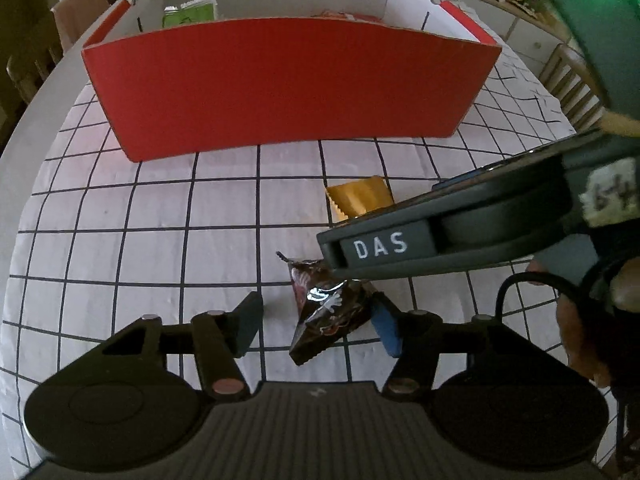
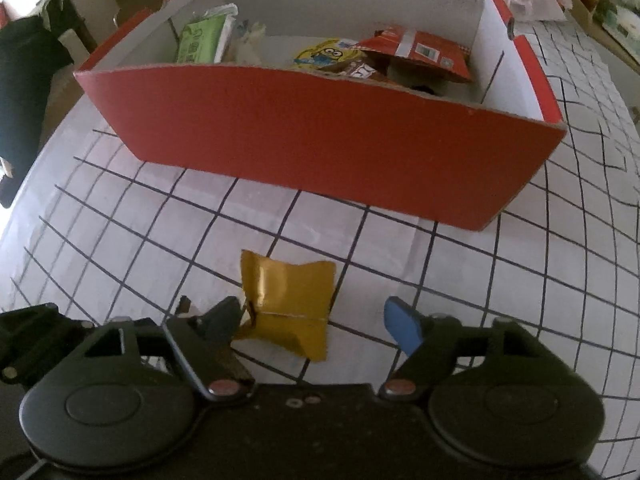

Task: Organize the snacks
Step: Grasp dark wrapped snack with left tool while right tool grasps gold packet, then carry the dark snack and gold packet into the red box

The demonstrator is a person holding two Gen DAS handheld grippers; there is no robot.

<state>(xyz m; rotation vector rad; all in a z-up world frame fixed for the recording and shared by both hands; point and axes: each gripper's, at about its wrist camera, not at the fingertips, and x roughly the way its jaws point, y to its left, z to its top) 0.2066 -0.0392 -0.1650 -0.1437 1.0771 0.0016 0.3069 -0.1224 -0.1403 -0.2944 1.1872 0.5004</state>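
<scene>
The left gripper (image 1: 316, 320) is seen lowered over a dark foil snack packet (image 1: 326, 312) lying on the checked tablecloth (image 1: 160, 220). Its jaws are parted around the packet; the right finger (image 1: 386, 330) appears to touch the wrapper, though this cannot be told for certain, while the left finger stands clear. Further right, the right gripper (image 2: 312, 324) is held spread about a gold snack packet (image 2: 288, 304); the left pad (image 2: 222, 320) sits at the packet's edge and the blue pad (image 2: 404, 330) is apart from it. Behind both, a red cardboard box (image 2: 320, 148) is partly filled with snacks, among them a green packet (image 2: 200, 38).
</scene>
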